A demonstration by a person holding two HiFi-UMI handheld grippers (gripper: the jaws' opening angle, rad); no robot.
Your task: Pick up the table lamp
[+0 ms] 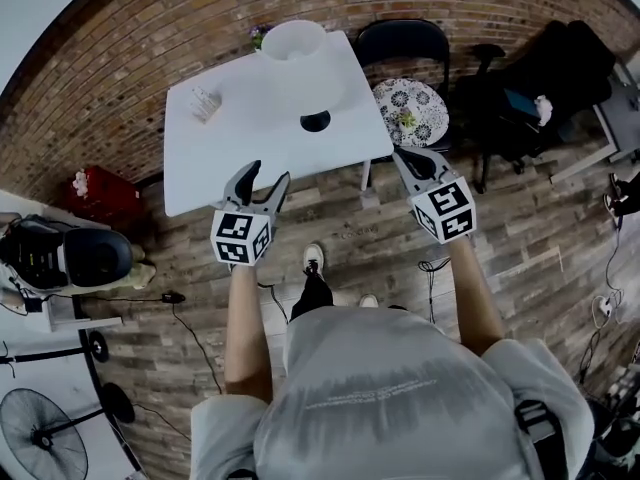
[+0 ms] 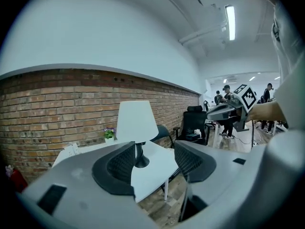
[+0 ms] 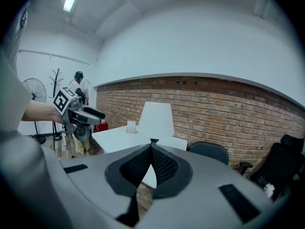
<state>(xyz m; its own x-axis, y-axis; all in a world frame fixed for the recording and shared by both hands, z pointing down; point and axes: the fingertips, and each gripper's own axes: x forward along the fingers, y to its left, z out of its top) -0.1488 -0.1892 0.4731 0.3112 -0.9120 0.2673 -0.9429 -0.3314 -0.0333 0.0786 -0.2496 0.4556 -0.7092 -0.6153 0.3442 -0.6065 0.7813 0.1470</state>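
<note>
The table lamp has a white cone shade (image 1: 293, 40) and a black round base (image 1: 315, 121); it stands upright toward the far side of the white table (image 1: 225, 163). My left gripper (image 1: 268, 175) hovers over the table's near edge, open, nothing between its jaws. In the left gripper view the lamp (image 2: 137, 121) shows through the gap, still some way ahead. My right gripper (image 1: 401, 155) is off the table's near right corner, shut and empty. In the right gripper view the shade (image 3: 156, 119) rises just above the closed tips (image 3: 151, 147).
A small white holder (image 1: 205, 103) sits on the table's left part, and a little flower pot (image 1: 258, 36) is at its far edge. A black chair (image 1: 405, 43), a patterned round stool (image 1: 411, 111) and an office chair (image 1: 520, 98) stand to the right. The brick wall is behind.
</note>
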